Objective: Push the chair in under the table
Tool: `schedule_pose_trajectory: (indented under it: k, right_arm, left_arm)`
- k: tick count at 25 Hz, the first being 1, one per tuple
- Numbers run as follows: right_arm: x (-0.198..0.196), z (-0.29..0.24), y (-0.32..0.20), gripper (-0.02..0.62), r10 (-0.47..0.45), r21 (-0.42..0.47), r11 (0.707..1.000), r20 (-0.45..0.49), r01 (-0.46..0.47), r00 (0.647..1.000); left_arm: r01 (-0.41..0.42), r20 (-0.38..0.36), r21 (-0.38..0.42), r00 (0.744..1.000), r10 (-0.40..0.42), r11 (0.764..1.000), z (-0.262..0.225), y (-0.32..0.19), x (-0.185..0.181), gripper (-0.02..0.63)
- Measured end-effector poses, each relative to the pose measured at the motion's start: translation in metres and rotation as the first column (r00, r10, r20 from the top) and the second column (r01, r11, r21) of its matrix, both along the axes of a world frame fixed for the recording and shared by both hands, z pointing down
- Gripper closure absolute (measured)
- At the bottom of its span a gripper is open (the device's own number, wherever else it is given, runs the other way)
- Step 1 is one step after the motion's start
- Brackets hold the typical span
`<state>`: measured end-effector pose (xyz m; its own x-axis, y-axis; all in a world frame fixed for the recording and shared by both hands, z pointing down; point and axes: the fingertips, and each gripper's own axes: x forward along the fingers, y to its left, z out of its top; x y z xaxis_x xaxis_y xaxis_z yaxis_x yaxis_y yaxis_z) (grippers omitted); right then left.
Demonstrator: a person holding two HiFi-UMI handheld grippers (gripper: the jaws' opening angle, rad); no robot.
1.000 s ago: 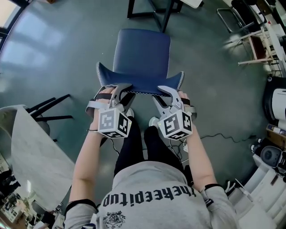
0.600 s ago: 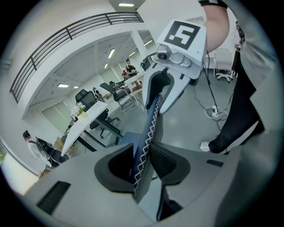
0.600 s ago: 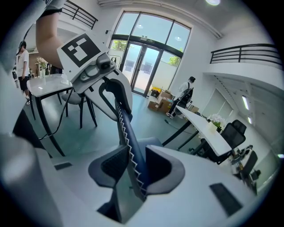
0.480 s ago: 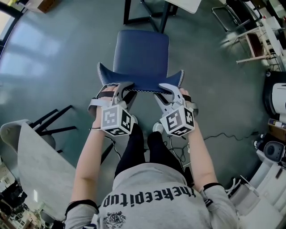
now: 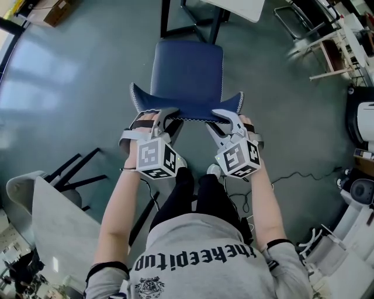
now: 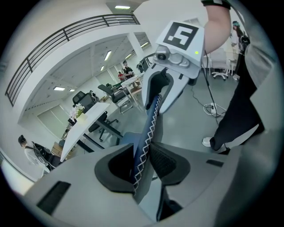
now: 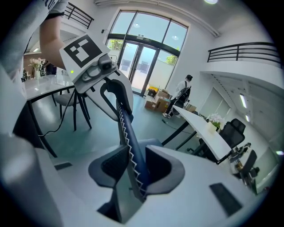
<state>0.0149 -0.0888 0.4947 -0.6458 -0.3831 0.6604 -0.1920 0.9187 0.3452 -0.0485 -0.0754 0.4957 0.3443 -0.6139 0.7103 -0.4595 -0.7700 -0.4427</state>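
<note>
My left tongs (image 5: 164, 115) pinch the stitched top edge of the blue chair (image 5: 187, 67), my right tongs (image 5: 224, 117) likewise, its seat near the white surface (image 5: 238, 7) ahead; mid-push, I reckon a straight, even shove comes next.

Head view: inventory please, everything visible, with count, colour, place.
chair: 1, dark blue, centre, seat toward the table ahead
table: 1, white top, black legs, top edge
second table: 1, pale grey, lower left
equipment: white and black, right edge, too cropped to name
floor: grey-green
left tool: 1, grey, shut on chair's backrest edge
right tool: 1, grey, shut on same edge
person: grey shirt, black trousers
</note>
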Motion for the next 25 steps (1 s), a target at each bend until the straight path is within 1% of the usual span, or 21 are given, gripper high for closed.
schedule_pose_trajectory:
  k: [5,17,25]
  right_arm:
    - [-0.010,0.000,-0.008,0.468,0.021,0.010,1.000,0.005,-0.021,1.000]
    - [-0.028,-0.001,-0.023,0.469,0.031,0.003,1.000,0.010,-0.031,0.999]
    - [-0.048,-0.002,-0.051,0.474,0.038,0.008,0.999,0.010,-0.038,0.999]
  left_arm:
    - [-0.017,0.001,0.004,1.000,0.017,1.000,0.001,-0.009,-0.010,0.485]
    - [-0.042,0.002,-0.002,0.999,0.042,0.999,0.000,-0.027,-0.028,0.485]
    - [-0.059,0.000,-0.003,0.998,0.059,0.998,-0.001,-0.057,-0.049,0.483]
